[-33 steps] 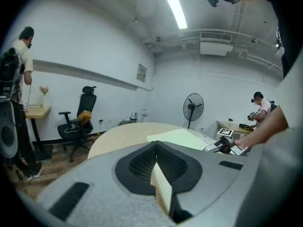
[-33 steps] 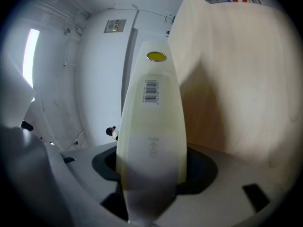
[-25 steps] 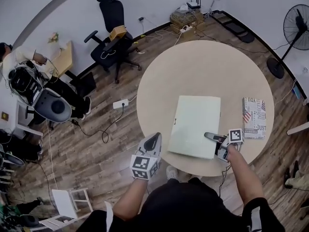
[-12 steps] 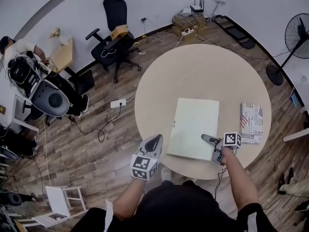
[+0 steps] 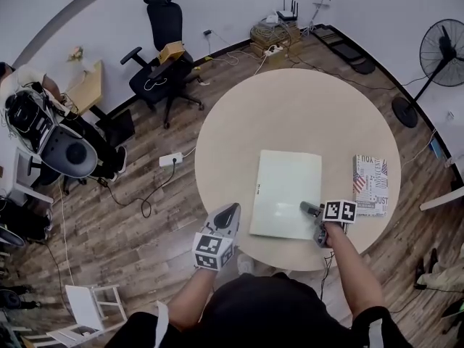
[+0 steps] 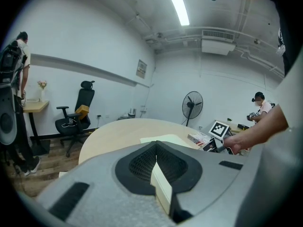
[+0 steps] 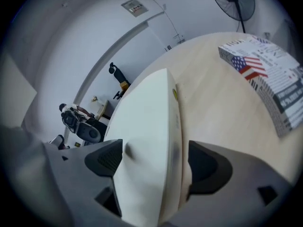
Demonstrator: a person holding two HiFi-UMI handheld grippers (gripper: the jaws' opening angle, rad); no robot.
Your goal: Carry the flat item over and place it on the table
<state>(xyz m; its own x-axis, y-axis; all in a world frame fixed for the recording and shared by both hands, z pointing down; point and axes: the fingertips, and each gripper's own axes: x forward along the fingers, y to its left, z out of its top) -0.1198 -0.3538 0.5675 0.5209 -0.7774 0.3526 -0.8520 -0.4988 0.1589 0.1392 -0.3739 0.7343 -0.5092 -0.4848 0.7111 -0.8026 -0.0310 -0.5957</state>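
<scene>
We see the flat item, a smooth, pale, thin rectangular panel, lying flat on the round matte beige table towards its near edge. The right gripper straddles its near right edge, and its jaws are opening with the flat item between them. Only the right gripper view shows the seam along that thin edge and the gap at one dark ribbed pad. The left gripper hangs off the table with its jaws pressed together on nothing. A printed box lies beside the flat item.

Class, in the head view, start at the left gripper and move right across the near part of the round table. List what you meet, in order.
left gripper → flat white board → printed box
</scene>
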